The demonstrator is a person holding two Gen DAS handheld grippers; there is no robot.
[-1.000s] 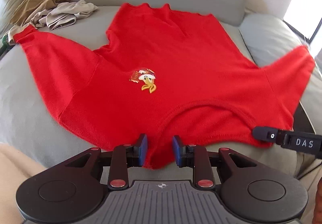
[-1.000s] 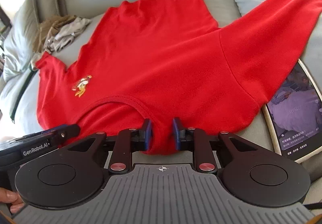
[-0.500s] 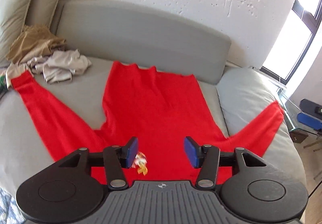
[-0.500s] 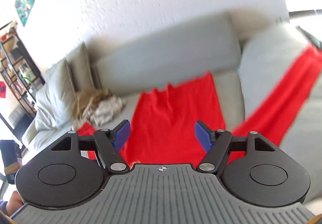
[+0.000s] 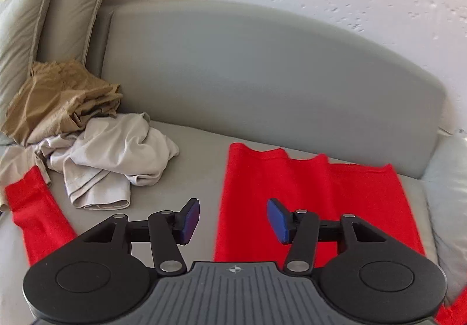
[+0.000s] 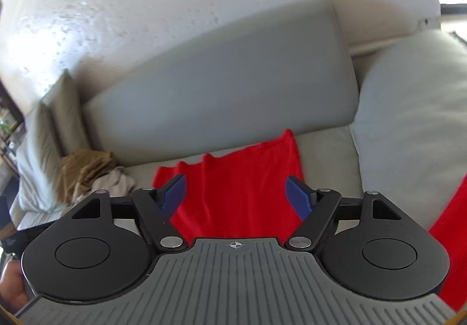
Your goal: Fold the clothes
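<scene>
I see the red top [image 5: 309, 202] spread flat on the sofa seat [image 5: 192, 149], its hem toward the backrest and one sleeve [image 5: 32, 214] stretched out to the left; no fold shows in it. My left tool [image 5: 233, 221] and right tool [image 6: 236, 196] both hang above it with jaws apart, gripping nothing. A crumpled beige and tan heap [image 5: 84, 132] lies unfolded beside it, so I judge most folding remains.

My left gripper [image 5: 233, 220] and right gripper [image 6: 236, 196]: black linkages, silver pivot screws, blue pads [image 5: 191, 220], ribbed grey housing behind the jaws.
</scene>
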